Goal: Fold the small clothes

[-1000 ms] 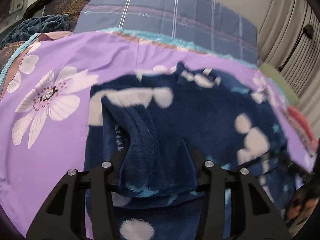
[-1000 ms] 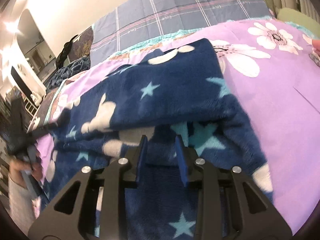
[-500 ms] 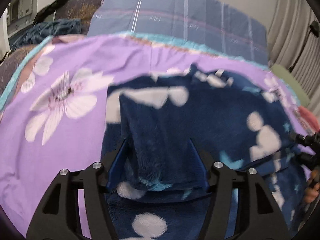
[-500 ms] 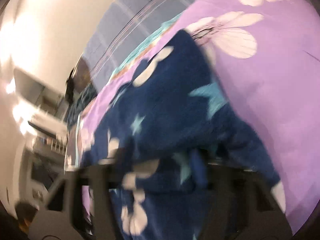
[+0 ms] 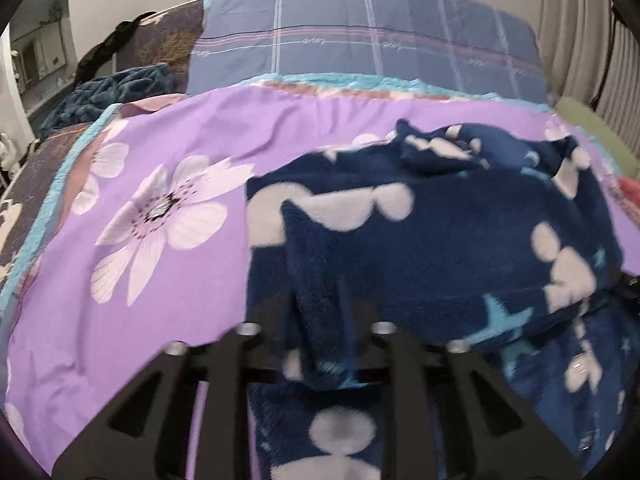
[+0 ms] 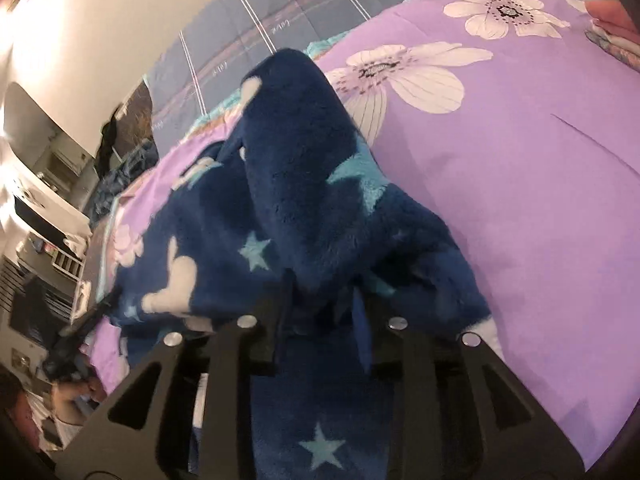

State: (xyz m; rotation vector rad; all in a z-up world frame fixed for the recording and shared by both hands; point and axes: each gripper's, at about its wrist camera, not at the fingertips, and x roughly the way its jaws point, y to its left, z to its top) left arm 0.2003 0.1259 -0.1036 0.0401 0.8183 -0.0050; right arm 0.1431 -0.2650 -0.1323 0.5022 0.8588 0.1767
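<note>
I have the navy star-print fleece garment (image 5: pixel 440 240), spread mid-bed on the purple floral bedsheet (image 5: pixel 180 300), pinched at both near corners so its edge folds evenly: left gripper (image 5: pixel 316 320) jaws closing on a fold, right gripper (image 6: pixel 320 304) jaws opening around a raised ridge.

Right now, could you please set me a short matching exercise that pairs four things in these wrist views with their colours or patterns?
Things:
1. fleece garment
2. bed cover
3. pillow
4. cushion at the right edge

Descriptions:
A. purple with big white flowers
B. plain green
C. grey-blue with a check of pale lines
D. navy with white shapes and light blue stars

Right pairs: 1-D, 2-A, 3-C, 4-B
</note>
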